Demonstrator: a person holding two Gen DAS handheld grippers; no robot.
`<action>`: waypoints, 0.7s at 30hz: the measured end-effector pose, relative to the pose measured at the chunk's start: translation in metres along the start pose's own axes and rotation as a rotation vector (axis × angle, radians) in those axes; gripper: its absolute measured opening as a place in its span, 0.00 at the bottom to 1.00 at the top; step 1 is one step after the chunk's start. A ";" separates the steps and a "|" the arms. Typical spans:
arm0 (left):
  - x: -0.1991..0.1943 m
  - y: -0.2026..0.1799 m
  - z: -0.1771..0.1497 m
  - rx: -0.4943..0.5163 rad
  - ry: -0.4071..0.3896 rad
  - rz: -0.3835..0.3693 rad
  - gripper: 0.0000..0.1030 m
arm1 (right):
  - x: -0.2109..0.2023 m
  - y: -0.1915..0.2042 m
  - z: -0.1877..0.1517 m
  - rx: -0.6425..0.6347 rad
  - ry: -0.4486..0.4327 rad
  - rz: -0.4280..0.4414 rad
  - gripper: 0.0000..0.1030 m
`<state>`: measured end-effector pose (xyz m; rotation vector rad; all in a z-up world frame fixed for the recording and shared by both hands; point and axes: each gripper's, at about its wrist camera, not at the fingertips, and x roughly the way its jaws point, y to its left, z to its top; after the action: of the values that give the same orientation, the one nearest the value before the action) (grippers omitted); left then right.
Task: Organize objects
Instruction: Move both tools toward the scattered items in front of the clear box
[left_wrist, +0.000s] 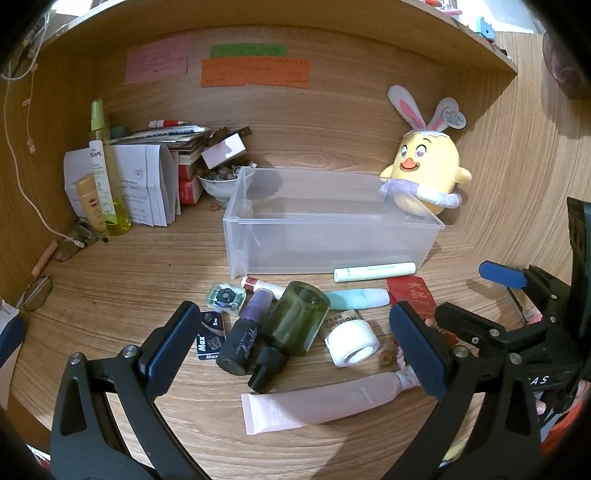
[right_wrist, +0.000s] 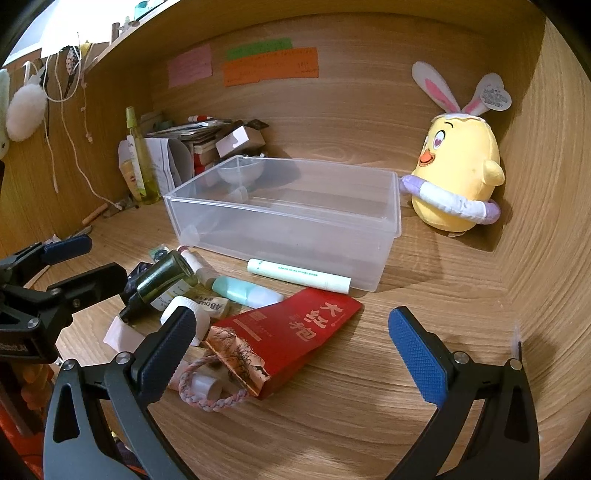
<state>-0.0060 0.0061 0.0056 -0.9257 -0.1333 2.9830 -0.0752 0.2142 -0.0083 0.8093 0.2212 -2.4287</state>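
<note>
Left gripper (left_wrist: 295, 354) is spread wide w/ nothing held, green bottle (left_wrist: 295, 317) seen btwn its fingers. Clear bin (left_wrist: 332, 221) is parked at 12 o'clock. Right gripper (right_wrist: 291, 350) also gaping, red packet (right_wrist: 295, 332) lying btwn its fingers.

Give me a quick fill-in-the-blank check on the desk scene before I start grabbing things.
1. The clear plastic bin holds ____ items.
2. The plush chick wears rabbit ____.
3. Both the left gripper and the right gripper have their jaws ____.
4. The packet with large Chinese characters is ____ in colour.

Missing words: no; ears; open; red
</note>
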 end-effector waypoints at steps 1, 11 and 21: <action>0.000 0.000 0.000 0.000 0.000 0.000 1.00 | 0.000 0.001 0.000 -0.001 0.000 -0.001 1.00; -0.002 0.005 -0.001 -0.003 -0.010 -0.003 1.00 | 0.000 0.005 0.000 -0.022 0.000 -0.014 1.00; -0.003 0.009 -0.003 -0.003 -0.024 0.008 1.00 | 0.005 0.006 0.000 -0.021 0.028 -0.006 1.00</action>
<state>-0.0019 -0.0029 0.0045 -0.8932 -0.1338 3.0032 -0.0757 0.2071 -0.0116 0.8343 0.2602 -2.4182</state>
